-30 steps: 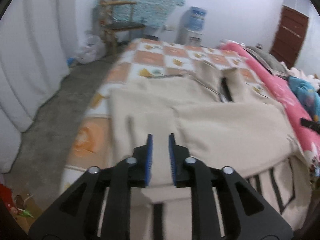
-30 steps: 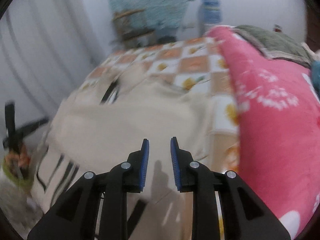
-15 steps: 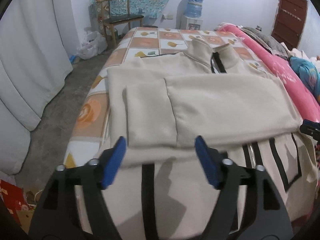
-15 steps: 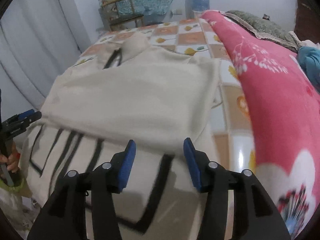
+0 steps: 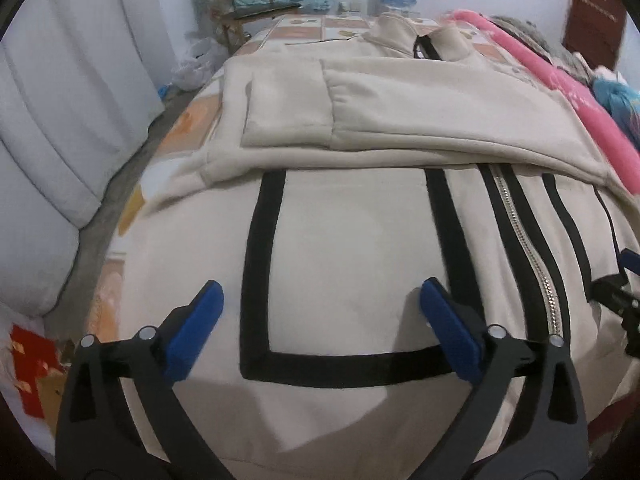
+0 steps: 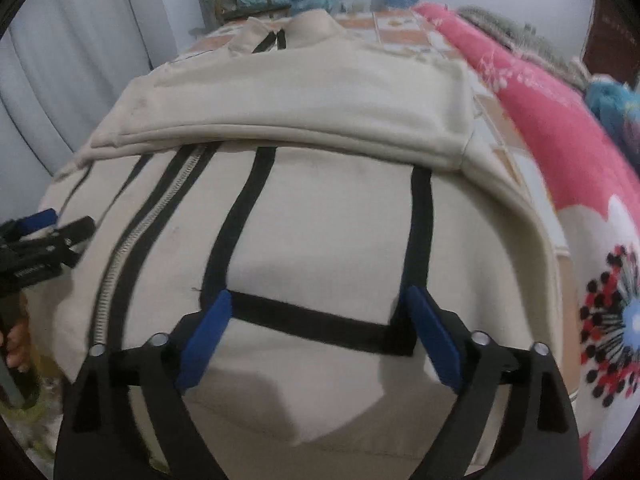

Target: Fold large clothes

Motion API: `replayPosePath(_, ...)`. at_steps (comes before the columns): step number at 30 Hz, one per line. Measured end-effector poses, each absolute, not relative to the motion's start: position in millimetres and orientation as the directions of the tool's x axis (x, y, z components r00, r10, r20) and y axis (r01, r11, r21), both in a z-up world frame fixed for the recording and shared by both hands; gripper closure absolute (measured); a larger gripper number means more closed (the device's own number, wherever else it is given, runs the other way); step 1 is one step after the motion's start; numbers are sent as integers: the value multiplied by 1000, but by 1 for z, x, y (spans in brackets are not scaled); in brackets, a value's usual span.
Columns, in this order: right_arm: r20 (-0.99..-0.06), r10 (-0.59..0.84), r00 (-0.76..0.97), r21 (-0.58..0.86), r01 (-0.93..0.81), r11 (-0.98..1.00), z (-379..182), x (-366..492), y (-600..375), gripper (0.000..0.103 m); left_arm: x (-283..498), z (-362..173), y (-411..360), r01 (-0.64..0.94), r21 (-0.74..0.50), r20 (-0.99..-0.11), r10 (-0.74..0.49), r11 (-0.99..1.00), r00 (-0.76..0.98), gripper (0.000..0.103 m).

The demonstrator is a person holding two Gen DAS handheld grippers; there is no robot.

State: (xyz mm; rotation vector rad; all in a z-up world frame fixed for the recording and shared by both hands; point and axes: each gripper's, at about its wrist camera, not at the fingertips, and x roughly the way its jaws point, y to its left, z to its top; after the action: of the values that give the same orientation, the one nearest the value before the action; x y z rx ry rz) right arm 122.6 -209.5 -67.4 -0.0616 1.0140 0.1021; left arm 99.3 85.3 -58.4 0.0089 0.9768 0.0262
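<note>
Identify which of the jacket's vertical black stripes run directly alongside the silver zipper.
The two narrow stripes flanking the zipper at the jacket's centre; the other stripes stand apart, forming pocket outlines.

The jacket (image 5: 348, 264) is cream with black stripes and a silver zipper (image 5: 532, 256). The bedsheet (image 5: 188, 120) is checked orange and white. The blanket (image 6: 560, 128) is pink with white flowers. Both grippers carry blue pads (image 5: 192, 332) on black fingers.

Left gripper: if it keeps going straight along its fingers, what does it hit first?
Most likely the cream jacket, on the front panel inside the black stripe rectangle. The left gripper is opening with nothing between its fingers. Depth is unclear, so the exact contact spot is uncertain.
</note>
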Motion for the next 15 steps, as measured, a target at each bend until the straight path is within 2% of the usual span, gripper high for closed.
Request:
replayPosePath(1,-853,45,520,-14,-108,994,-68,123,-209,7,99,-59,86,-20,12,-828,21,1000,560,7)
replayPosePath(6,-853,70,517,42,-66,997,-70,123,-216,7,94,-59,86,-24,20,-809,30,1000,588,7)
replayPosePath(15,-855,47,517,25,-51,998,-71,120,-211,7,94,-61,85,-36,17,-798,35,999,602,7)
